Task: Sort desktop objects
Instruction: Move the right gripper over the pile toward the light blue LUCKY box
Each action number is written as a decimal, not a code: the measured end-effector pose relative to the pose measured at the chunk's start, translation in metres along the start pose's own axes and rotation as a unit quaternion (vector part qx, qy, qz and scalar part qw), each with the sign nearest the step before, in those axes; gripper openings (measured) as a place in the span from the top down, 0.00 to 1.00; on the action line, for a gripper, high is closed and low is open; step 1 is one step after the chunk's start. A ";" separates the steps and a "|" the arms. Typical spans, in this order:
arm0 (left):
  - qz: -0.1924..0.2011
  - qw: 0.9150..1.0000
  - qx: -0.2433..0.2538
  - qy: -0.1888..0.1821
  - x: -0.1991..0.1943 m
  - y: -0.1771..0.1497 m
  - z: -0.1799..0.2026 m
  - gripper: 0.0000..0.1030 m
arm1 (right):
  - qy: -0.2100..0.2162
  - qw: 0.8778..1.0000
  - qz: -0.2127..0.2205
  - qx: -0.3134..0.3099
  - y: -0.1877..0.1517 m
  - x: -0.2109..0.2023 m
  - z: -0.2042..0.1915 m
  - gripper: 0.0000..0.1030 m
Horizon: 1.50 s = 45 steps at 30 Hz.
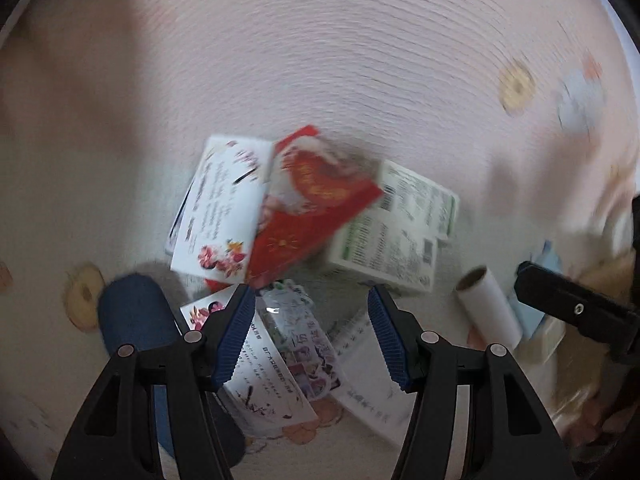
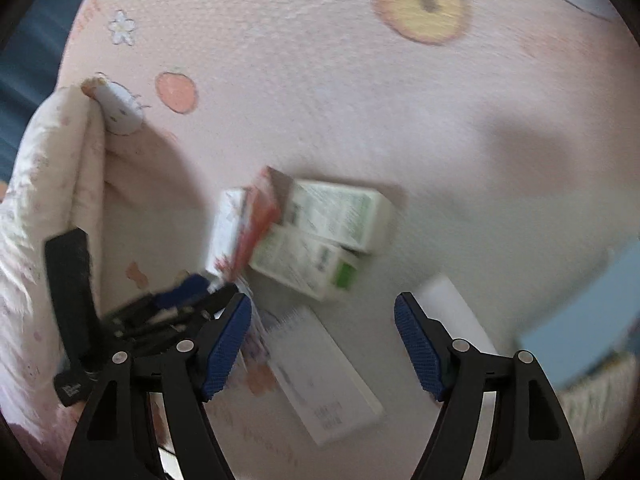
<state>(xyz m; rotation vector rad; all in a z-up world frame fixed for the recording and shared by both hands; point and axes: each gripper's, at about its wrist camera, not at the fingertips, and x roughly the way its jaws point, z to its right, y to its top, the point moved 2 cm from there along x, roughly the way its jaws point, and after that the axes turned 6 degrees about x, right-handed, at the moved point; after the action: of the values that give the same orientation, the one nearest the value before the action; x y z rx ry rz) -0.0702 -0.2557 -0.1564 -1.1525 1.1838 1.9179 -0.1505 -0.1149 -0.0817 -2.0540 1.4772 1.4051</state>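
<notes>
Boxes: red box (image 1: 316, 204) leans between a white floral box (image 1: 220, 208) and 2 green-and-white boxes (image 1: 396, 232), all touching, mid-bench
Bench: pink cloth (image 1: 360, 60) with fruit prints
Left gripper (image 1: 312, 336): jaws apart, empty, above flat cards (image 1: 276, 364)
Right gripper (image 2: 322, 344): jaws wide, empty, over a white packet (image 2: 324, 376)
Paper tube (image 1: 488, 304): right of boxes

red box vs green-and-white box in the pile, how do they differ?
Colour: the red box is red with gold print; the green box is white with green text panels and a barcode. Pose: the red box lies tilted, propped across its neighbours; the green box sits lower on the cloth. Both are blurred rectangular cartons, touching.
</notes>
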 end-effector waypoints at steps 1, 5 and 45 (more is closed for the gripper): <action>0.005 1.000 -0.027 -0.012 0.001 0.000 -0.008 0.39 | 0.007 1.000 0.004 -0.008 0.004 0.005 -0.004 0.30; 0.023 0.991 -0.127 -0.039 0.005 -0.004 -0.038 0.47 | 0.020 0.999 0.013 -0.043 0.019 0.027 -0.018 0.30; 0.010 0.994 -0.103 -0.048 0.011 -0.037 0.001 0.47 | 0.001 1.000 0.013 -0.016 0.035 0.008 0.017 0.48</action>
<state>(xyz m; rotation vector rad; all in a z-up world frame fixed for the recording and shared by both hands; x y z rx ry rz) -0.0446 -0.2386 -0.1802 -1.1417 0.9679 2.1241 -0.1888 -0.1239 -0.0856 -2.0634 1.4975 1.4455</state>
